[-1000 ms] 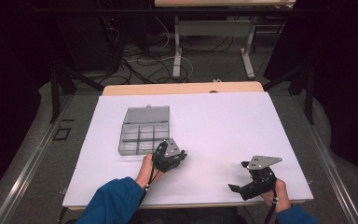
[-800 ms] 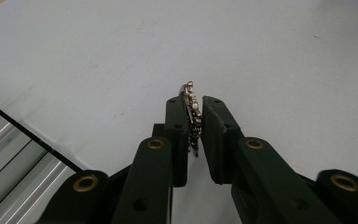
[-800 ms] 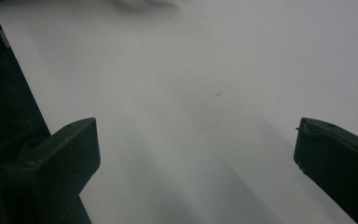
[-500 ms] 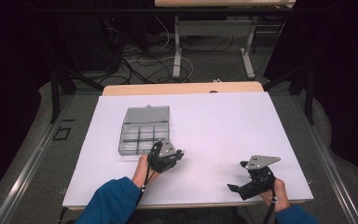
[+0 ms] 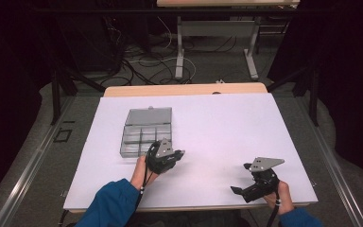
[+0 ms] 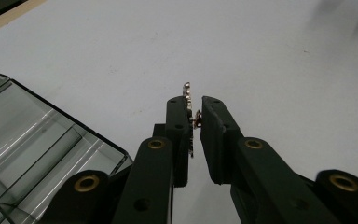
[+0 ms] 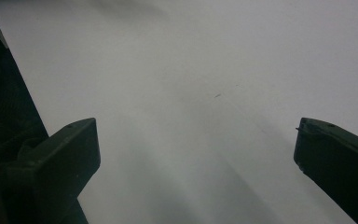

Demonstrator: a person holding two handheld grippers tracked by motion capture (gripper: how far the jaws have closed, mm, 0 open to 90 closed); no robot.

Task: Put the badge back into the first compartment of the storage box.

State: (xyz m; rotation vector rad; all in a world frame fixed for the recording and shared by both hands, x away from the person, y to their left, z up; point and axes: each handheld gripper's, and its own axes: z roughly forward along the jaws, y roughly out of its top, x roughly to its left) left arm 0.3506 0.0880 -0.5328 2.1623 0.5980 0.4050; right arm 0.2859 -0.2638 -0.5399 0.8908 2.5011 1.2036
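Claws: two (image 5: 178, 153) (image 5: 236, 190); one compartment box (image 5: 146, 130); one small metal piece (image 6: 189, 114).

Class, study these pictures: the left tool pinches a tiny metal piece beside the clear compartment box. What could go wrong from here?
1. The small shiny metal piece is held only at the black tool tips of the left tool, so it may slip onto the white table.
2. The clear plastic compartment box lies close by; the tool could nudge it.
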